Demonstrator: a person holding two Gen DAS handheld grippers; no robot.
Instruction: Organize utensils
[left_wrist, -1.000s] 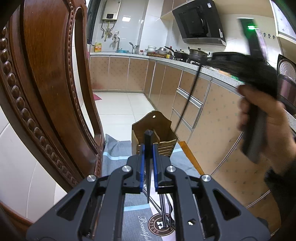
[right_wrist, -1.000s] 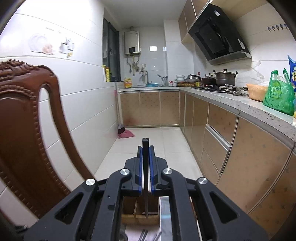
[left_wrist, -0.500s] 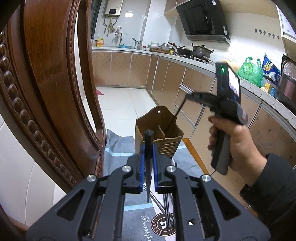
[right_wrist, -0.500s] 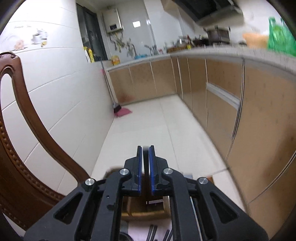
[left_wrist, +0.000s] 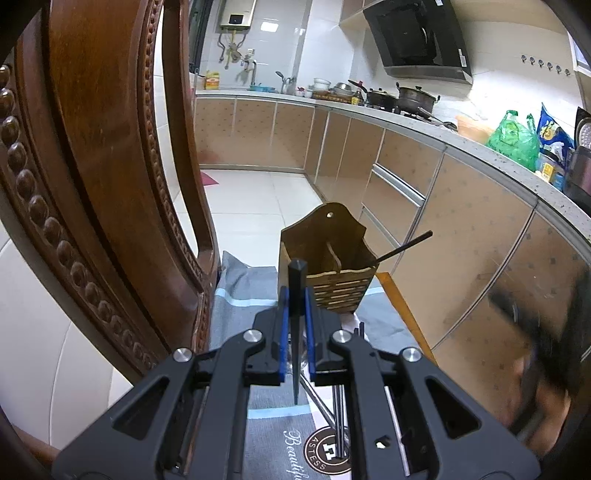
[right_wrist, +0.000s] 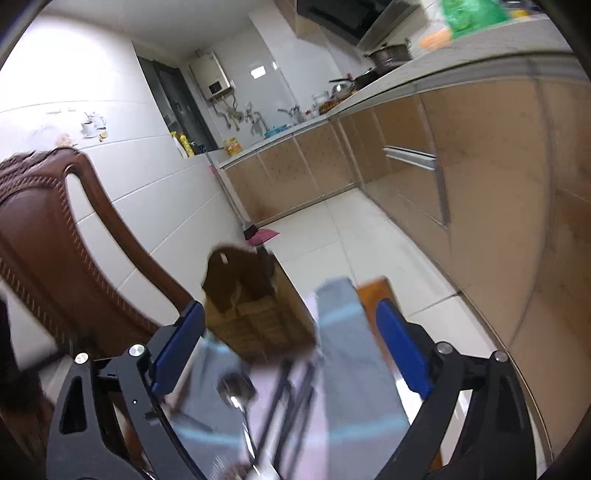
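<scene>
Standing near the far edge of the desk (left_wrist: 391, 291), on a grey cloth (left_wrist: 240, 295), a wooden utensil holder (left_wrist: 327, 266) is carrying 1 dark chopstick (left_wrist: 402, 246) in its right compartment, the stick leaning out over the right rim; the left compartment is showing nothing I can make out. The left hand-held gripper (left_wrist: 295, 325) is pinching a dark tapered chopstick (left_wrist: 296, 332) upright between its narrow blue pads, just in front of the holder. More chopsticks (left_wrist: 340, 417) are lying on the cloth near the desk's near edge, beside a spoon (right_wrist: 236, 391) seen blurred in the right wrist view.

Compared with 1 second ago, the right hand-held gripper (right_wrist: 291, 332) is no longer gripping its chopstick: its jaws have just been opening and are now standing wide with nothing between them. That chopstick is now resting in the holder, and the person's hand (left_wrist: 532, 384) is appearing lower, blurred, at the desk's right edge.
</scene>
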